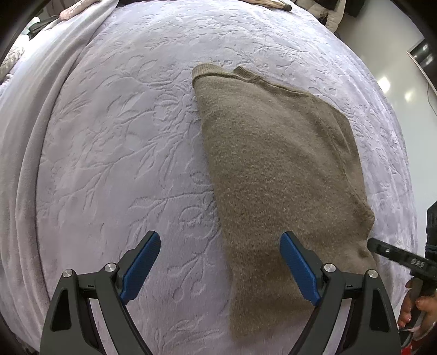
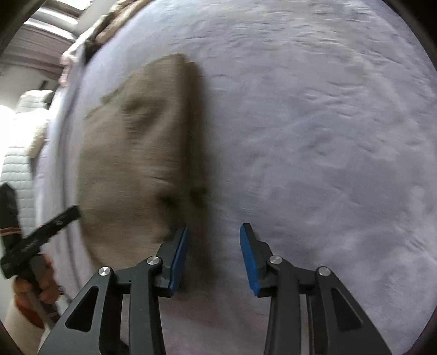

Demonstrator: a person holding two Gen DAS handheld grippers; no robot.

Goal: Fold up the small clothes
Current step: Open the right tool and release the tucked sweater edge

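A brown knitted sweater (image 1: 275, 163) lies folded lengthwise on the pale lilac embossed bedspread (image 1: 123, 136). My left gripper (image 1: 220, 240) is open and empty, hovering above the sweater's near left edge; its right finger is over the cloth. In the blurred right wrist view the sweater (image 2: 136, 153) lies to the left. My right gripper (image 2: 213, 232) is open and empty, at the sweater's near right edge. The right gripper's tip also shows in the left wrist view (image 1: 393, 252), at the sweater's right corner.
A grey blanket (image 1: 35, 131) is bunched along the bed's left side. Pinkish clothes (image 1: 76, 11) lie at the far edge. The floor (image 1: 396, 82) shows beyond the bed's right side. A white quilted item (image 2: 19, 153) lies left of the bed in the right view.
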